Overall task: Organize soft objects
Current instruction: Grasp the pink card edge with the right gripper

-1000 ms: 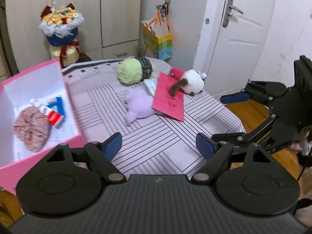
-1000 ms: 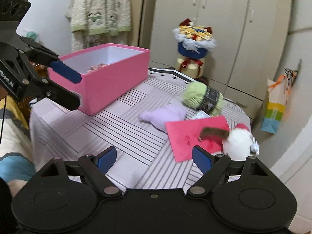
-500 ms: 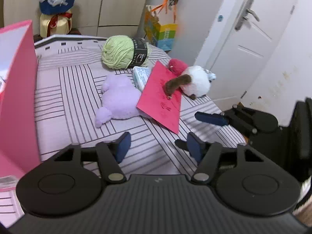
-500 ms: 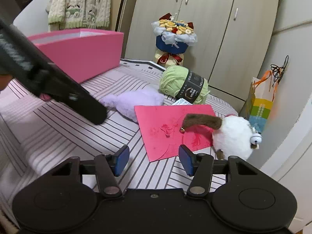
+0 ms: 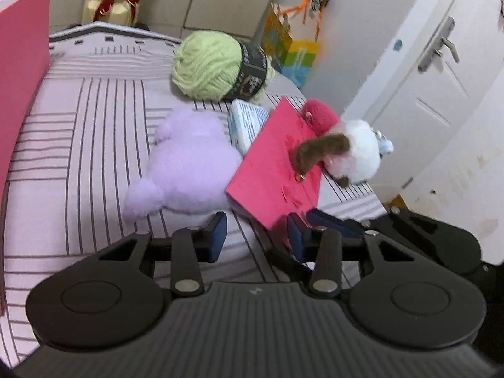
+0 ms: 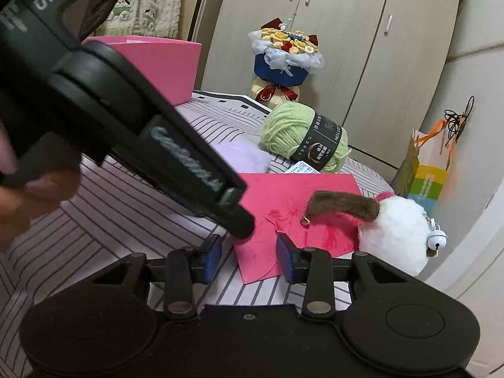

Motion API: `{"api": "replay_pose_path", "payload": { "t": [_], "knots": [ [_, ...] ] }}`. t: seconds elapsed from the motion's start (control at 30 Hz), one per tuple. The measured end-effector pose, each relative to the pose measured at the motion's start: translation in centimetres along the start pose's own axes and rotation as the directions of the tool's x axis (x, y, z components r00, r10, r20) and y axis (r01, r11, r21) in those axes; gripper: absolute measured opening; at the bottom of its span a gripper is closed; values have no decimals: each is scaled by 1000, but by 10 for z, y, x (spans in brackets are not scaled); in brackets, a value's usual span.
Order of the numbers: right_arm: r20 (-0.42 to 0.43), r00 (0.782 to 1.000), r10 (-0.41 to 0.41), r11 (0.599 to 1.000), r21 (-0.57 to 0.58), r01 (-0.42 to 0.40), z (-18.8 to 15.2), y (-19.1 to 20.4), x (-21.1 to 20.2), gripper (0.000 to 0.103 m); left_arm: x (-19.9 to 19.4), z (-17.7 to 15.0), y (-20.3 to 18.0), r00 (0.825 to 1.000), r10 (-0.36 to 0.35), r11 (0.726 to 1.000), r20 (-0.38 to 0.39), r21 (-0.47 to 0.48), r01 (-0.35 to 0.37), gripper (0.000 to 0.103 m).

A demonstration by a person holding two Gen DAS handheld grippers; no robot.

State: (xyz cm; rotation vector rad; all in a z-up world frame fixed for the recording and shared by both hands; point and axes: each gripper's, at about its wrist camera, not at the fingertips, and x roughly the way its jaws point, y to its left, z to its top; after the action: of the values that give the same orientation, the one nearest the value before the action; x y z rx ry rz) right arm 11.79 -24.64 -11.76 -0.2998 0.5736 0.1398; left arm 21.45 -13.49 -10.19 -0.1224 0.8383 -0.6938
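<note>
Pink box [image 5: 22, 63] cut off at left edge, purple plush [image 6: 242, 157] mostly hidden behind left claw [image 6: 242, 230]

This is a room in a home, most likely a bedroom. Behind the striped cloth [image 6: 126, 220] stand tall wardrobe doors [image 6: 346, 47] with small handles, and a wrapped flower bouquet [image 6: 285, 60] sits in front of them. To the right of the wardrobe a gift bag [image 6: 422, 176] hangs on the wall beside a white panelled door [image 5: 434, 72], and to its left a knitted cardigan [image 6: 148, 3] hangs.
</note>
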Motion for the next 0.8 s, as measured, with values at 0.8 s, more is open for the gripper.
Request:
{"api": "replay_pose_path", "payload": {
  "t": [0.8],
  "knots": [
    [54,998,-20,995,102,15,-11,-4,0,41,-11,-9,3,984,-105,975,141,-181,130,6]
  ]
}}
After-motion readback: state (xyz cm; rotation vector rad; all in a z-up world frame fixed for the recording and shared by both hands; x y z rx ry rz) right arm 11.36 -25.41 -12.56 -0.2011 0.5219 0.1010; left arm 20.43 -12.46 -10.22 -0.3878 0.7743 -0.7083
